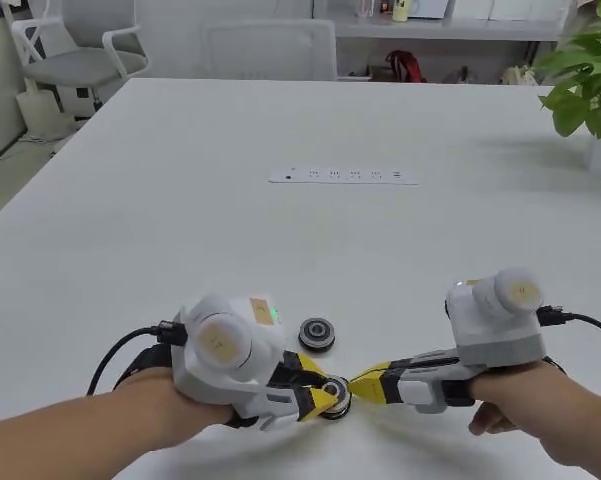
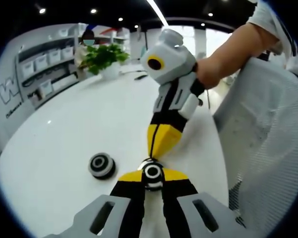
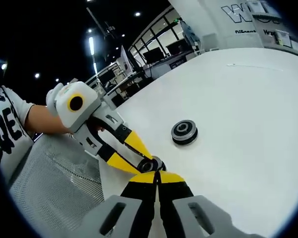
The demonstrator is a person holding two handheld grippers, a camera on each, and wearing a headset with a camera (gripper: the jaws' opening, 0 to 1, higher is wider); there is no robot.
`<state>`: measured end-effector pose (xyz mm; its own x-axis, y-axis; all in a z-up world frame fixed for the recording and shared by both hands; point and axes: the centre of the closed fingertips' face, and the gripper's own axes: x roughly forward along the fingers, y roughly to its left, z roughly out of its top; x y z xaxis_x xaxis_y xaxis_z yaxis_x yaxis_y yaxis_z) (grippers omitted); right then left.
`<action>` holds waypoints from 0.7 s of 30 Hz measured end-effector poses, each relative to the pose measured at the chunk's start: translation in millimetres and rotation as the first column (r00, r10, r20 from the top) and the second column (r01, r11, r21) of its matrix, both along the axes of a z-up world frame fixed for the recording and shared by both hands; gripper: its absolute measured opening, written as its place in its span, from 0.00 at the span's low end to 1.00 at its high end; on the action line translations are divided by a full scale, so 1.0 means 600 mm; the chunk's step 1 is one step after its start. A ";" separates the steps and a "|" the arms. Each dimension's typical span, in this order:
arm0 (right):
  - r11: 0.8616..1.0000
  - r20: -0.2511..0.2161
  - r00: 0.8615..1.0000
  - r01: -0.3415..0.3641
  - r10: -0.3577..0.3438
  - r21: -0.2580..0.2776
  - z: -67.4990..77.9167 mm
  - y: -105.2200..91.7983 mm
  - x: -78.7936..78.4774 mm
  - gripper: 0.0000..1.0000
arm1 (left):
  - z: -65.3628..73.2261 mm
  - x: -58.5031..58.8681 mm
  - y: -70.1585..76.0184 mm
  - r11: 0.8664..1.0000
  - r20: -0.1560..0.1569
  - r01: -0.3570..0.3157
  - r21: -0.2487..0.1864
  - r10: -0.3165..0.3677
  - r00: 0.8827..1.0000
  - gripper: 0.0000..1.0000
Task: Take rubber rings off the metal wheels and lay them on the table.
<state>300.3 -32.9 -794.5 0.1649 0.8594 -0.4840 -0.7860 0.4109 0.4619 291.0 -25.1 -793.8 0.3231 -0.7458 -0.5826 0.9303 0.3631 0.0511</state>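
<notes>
We are at the first pull, by our judgement. The left gripper (image 1: 323, 398) has its jaws closed on a wheel (image 2: 152, 173), held by its sides just above the table (image 1: 300, 240), near its front edge. The right gripper (image 1: 358, 386) meets it tip to tip, jaws drawn together with almost no gap, their point set against the wheel's rim. Whether the ring (image 2: 144, 171) is already nipped between them, we cannot tell. A second wheel (image 1: 317, 334) lies flat on the table just beyond, apart from both grippers, and its dark ring looks to be still on.

Next, we think the right gripper needs a sure bite on the rubber alone, then a peel away from the rim while the left keeps the wheel from turning. After that the ring goes down on the table.

For writing, a large "W" (image 2: 7, 91) shows on the far wall, with small text under it that we cannot read. The power strip (image 1: 343, 177) carries no legible label.
</notes>
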 end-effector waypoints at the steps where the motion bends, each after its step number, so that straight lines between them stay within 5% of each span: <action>1: 1.000 0.005 1.000 -0.003 0.003 -0.002 0.002 0.001 -0.002 0.00 | 0.000 0.000 0.000 1.000 0.001 -0.001 0.003 0.001 1.000 0.12; 21: 0.999 -0.003 0.999 -0.044 0.044 0.031 0.012 0.017 -0.013 0.00 | 0.000 0.001 0.000 1.000 0.013 0.001 0.018 -0.001 1.000 0.12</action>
<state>292.8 -22.7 -787.4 0.1247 0.8805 -0.4573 -0.8015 0.3611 0.4767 291.7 -25.3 -793.8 0.3300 -0.7357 -0.5915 0.9299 0.3611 0.0695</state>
